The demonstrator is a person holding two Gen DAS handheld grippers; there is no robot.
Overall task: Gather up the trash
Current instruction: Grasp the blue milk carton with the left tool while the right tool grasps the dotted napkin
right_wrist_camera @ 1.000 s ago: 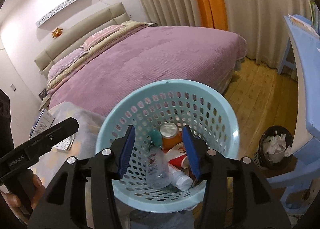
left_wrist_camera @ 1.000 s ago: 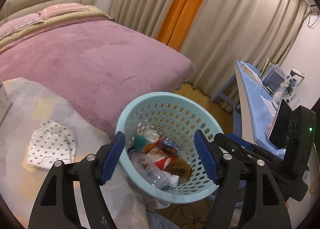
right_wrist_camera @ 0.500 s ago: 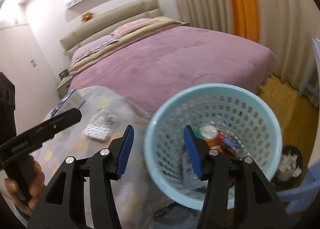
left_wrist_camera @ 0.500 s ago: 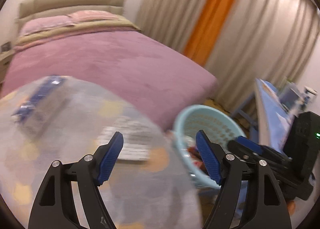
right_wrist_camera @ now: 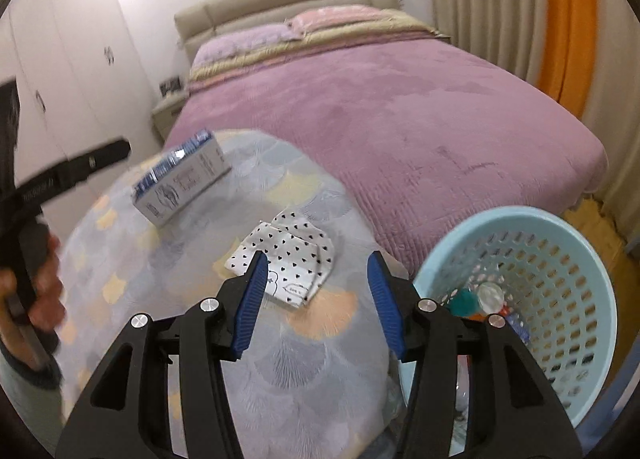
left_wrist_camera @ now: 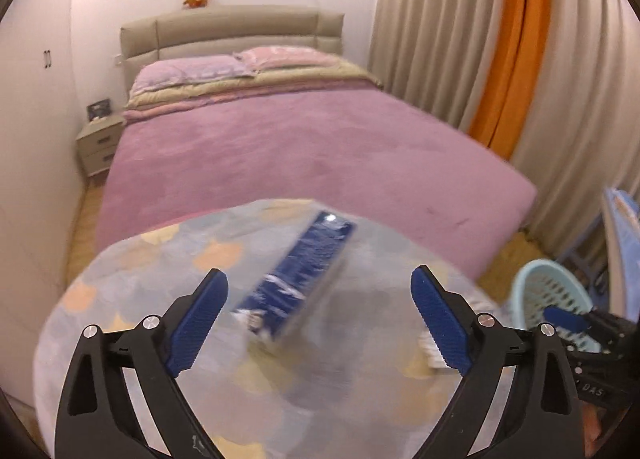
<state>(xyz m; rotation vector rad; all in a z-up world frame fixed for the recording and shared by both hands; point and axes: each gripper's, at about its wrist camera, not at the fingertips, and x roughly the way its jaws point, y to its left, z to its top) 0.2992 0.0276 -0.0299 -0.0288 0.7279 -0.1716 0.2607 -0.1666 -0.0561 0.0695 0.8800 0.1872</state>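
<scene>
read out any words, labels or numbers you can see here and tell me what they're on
"DAS": partial white lettering on the right claw's body.
Blue and white box: print and drawings, too blurred to read.
Heart-print packet: small marks, unreadable.
Left claw's arm: white lettering, blurred.

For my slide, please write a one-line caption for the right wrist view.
Open right hand-held gripper above a heart-print packet on the round table, beside the blue trash basket.
</scene>
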